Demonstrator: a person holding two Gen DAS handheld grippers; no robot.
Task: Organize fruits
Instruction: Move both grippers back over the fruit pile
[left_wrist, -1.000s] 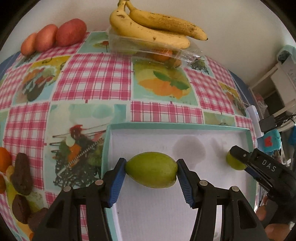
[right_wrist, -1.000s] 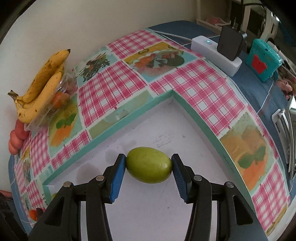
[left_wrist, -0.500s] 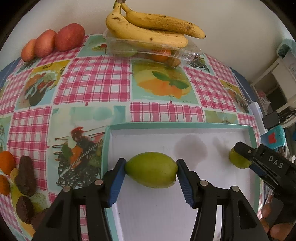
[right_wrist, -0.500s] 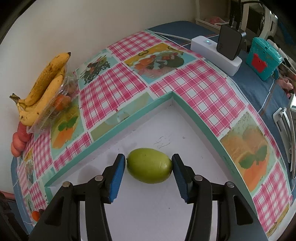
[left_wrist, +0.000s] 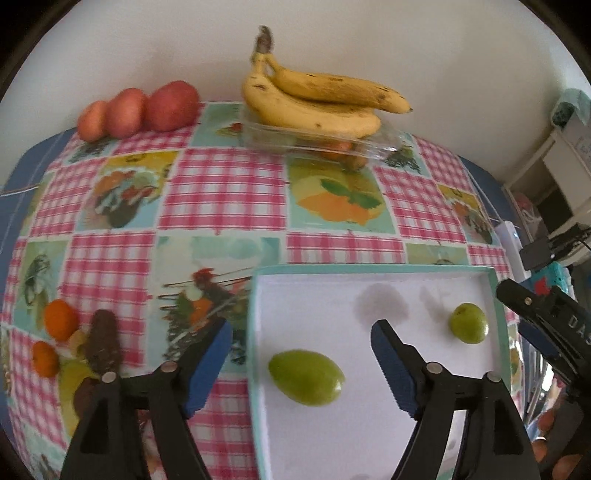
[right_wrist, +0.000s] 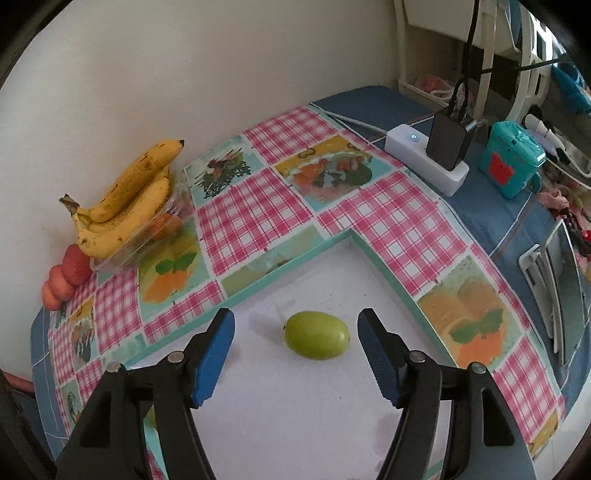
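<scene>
A white tray with a teal rim (left_wrist: 255, 325) lies on the checked tablecloth. Two green fruits lie in it. One green fruit (left_wrist: 306, 377) lies at the tray's left side between the open fingers of my left gripper (left_wrist: 301, 363). The other green fruit (left_wrist: 468, 328) lies near the tray's right edge; in the right wrist view it (right_wrist: 317, 340) lies between the open fingers of my right gripper (right_wrist: 295, 343). Neither gripper touches a fruit. The right gripper's black body shows at the far right of the left wrist view (left_wrist: 546, 325).
Bananas (left_wrist: 317, 103) rest on a clear plastic box (left_wrist: 321, 142) at the back wall, with red fruits (left_wrist: 140, 109) to their left. Oranges (left_wrist: 59, 319) and dark brown fruits (left_wrist: 103, 341) lie at the table's left. A white power strip (right_wrist: 424, 158) and teal box (right_wrist: 511, 162) stand at right.
Both grippers have opened and let go of their green fruits, which now lie on the tray. Both grippers have pulled back and up a little.
</scene>
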